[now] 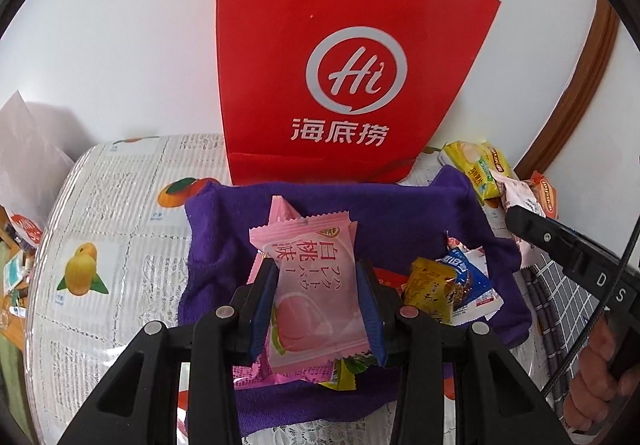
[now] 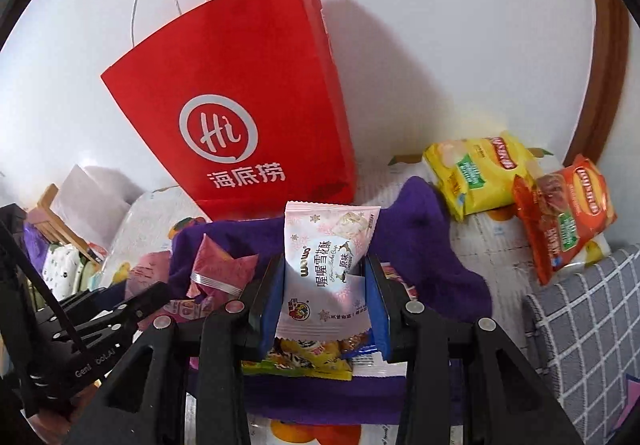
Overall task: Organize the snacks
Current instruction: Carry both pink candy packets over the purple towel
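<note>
- Snacks lie scattered on a purple cloth (image 1: 224, 229) spread over a tabletop (image 1: 100, 205) covered with a clear sheet over a fruit-and-text print.
- Left claw (image 1: 318, 277) is clamped on a pink peach-flavour packet (image 1: 312, 285); both blue pads press its sides, and the packet stands upright between them above the cloth.
- Under that packet, another pink wrapper and a bit of yellow-green wrapper peek out on the cloth.
- Just right of the left claw lie a yellow-brown packet (image 1: 430, 285) and a blue-and-white packet (image 1: 468, 277), touching each other.
- Right claw (image 2: 326, 277) is closed on a pale pink-and-white snowflake packet (image 2: 326, 265), held upright by its blue pads pressing each side.
- Below the right claw, on the cloth, sit a yellow packet (image 2: 304, 359) and a blue-edged one partly hidden by the held packet.
- A red paper bag (image 2: 240, 97) with white rope handles and a white "Hi" logo stands upright behind the cloth, against the white wall.
- To the right of the cloth, two crisp bags rest on the tabletop: a yellow crisp bag (image 2: 476, 173) nearer the wall and an orange-red crisp bag (image 2: 564, 213) beside it, overlapping its edge.
- A crumpled pink wrapper (image 2: 224, 265) lies on the cloth to the left of the right claw.
- In the left wrist view, the other claw's black body enters from the right edge, with a hand (image 1: 596, 377) gripping its handle.
- A grey checked fabric (image 2: 588, 325) covers the tabletop's near right side.
</note>
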`<state>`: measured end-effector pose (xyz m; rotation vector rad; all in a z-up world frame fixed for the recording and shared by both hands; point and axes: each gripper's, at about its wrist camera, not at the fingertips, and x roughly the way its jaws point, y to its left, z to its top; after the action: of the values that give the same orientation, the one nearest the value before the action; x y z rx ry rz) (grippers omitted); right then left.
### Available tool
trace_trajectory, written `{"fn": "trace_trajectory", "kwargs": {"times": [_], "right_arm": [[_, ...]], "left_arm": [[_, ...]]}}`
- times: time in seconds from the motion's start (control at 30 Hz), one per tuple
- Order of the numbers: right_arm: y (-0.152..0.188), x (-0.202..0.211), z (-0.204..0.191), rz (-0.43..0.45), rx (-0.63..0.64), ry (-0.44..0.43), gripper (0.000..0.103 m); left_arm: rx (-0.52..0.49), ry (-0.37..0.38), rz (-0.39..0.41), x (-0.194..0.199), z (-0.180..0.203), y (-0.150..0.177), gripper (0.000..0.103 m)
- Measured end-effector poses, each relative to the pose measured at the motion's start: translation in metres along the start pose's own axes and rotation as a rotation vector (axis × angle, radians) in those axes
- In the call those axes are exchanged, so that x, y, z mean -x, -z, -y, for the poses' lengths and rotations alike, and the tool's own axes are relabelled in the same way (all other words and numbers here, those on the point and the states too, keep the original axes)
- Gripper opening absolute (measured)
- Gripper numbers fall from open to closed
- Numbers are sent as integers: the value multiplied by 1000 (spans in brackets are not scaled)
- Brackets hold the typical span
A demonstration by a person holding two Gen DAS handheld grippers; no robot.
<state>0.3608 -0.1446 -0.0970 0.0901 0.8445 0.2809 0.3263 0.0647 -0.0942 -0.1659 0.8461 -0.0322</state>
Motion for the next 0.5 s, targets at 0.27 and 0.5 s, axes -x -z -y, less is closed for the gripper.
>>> {"fn": "trace_trajectory", "kwargs": {"times": [0.27,0.5], "right_arm": [[-1,-9,20,-46,-23,19,39],[-2,-15,35,-83,-52,31,39]], "left_arm": [[-5,-14,-7,-7,1,1,38],[-4,-6,-14,-9,2,2,38]]}}
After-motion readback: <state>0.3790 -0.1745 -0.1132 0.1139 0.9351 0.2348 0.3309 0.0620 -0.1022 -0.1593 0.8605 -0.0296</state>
